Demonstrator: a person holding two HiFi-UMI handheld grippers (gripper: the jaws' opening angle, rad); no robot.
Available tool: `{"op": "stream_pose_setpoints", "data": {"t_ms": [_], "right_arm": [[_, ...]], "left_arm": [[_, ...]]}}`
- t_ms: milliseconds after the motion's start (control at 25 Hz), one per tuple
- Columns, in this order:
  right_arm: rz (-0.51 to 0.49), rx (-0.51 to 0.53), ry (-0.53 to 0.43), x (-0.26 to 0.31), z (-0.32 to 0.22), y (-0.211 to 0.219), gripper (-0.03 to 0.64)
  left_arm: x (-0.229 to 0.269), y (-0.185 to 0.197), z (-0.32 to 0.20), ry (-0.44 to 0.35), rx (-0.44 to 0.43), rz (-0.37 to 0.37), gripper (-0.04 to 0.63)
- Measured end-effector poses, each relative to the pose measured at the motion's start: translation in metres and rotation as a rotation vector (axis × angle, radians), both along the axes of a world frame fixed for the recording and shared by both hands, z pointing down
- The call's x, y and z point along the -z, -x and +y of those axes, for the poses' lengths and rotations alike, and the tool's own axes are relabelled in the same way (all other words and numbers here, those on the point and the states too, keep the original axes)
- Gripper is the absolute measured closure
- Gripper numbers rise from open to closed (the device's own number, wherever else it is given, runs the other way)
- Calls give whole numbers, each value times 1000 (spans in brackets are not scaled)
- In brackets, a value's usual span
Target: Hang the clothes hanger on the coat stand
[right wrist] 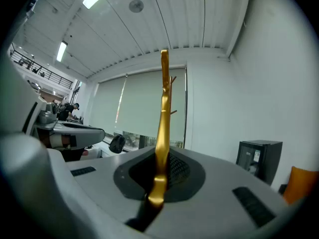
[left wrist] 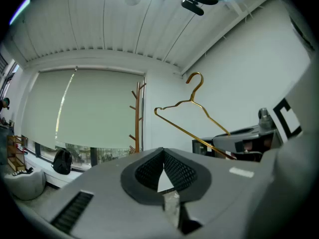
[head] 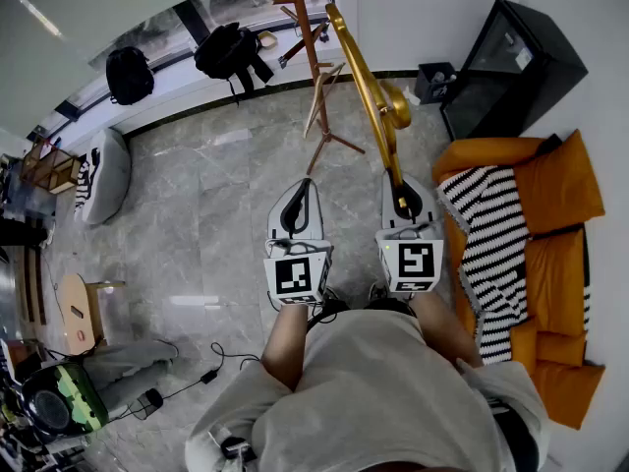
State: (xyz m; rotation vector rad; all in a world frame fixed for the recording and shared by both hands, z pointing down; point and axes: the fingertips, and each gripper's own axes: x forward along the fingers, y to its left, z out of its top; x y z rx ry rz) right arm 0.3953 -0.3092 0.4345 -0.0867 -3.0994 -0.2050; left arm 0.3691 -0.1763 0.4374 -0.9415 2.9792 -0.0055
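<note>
Right gripper (head: 400, 197) is clamped hard on one corner of the gold hanger (head: 366, 82), holding it out ahead with the hook on top. Left gripper (head: 305, 200) rides alongside, jaws together on nothing. The wooden coat stand (head: 308, 37) is well ahead by the window, so I'd say this is the carry. Hold the hanger steady, bring the hook in above a peg, square it up, then lower it on gently.
</note>
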Motion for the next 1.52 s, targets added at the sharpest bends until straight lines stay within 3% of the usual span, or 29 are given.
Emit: {"op": "stream_pose_setpoints", "data": {"t_ms": [480,1120,1360,1520], "right_arm": [[19,43,20,-11,29,-6,612],[58,34,21,-19,101,22,612],[67,30,19,-18,120,29,612],[77,34,8,-21,124,39,612]], "left_arm": [[-13,-7,25,2,6,22,586],[-25,12,109,5,4,25,586],[-35,21,132,-7,0,84,586],[-37,29,133,-22,-4,85,586]]}}
